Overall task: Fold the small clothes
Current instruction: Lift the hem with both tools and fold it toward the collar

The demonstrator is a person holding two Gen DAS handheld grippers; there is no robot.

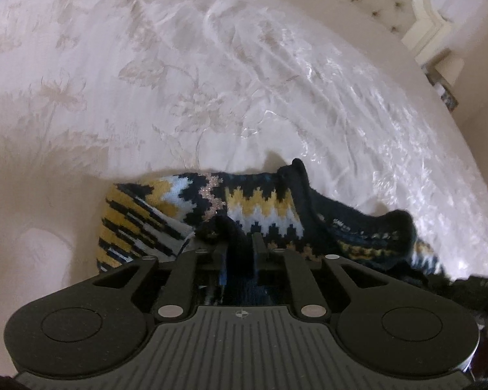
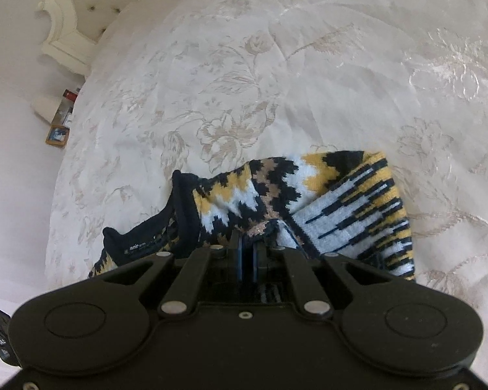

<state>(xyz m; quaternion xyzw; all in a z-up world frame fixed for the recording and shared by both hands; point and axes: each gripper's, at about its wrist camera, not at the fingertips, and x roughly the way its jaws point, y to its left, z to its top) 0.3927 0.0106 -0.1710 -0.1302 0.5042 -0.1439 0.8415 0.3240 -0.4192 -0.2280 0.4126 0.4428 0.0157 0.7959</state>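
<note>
Left wrist view showed the left gripper [image 1: 239, 243] with its two fingers drawn narrow and pinched on dark knit fabric of a small patterned sweater [image 1: 260, 208]. The sweater was black with yellow, white and tan zigzag bands. It lay bunched directly ahead of the fingertips on a cream floral bedspread [image 1: 179, 81]. A striped sleeve [image 1: 130, 227] sat folded to the left of the fingers, and the black ribbed collar [image 1: 296, 178] stood up just ahead and to the right.

Right wrist view showed the right gripper [image 2: 246, 243] with its fingers likewise close together, gripping an edge of the same sweater [image 2: 244, 195]. From this side the striped sleeve [image 2: 358, 214] lay to the right of the fingers. The collar, with a small label [image 2: 136, 246] inside it, lay to the left. A tufted cream headboard [image 2: 91, 9] stood far ahead and to the left, with a small framed picture [image 2: 58, 136] beside the bed.

Judging from these views, the fold was only partly done. One sleeve appeared to be turned in over the body, and both tongs held fabric, which suggested a fold in progress. The garment was rumpled and not yet a neat flat packet. Squaring the edges, finishing the fold and letting go seemed to remain. No other clothes were visible, folded or waiting.
</note>
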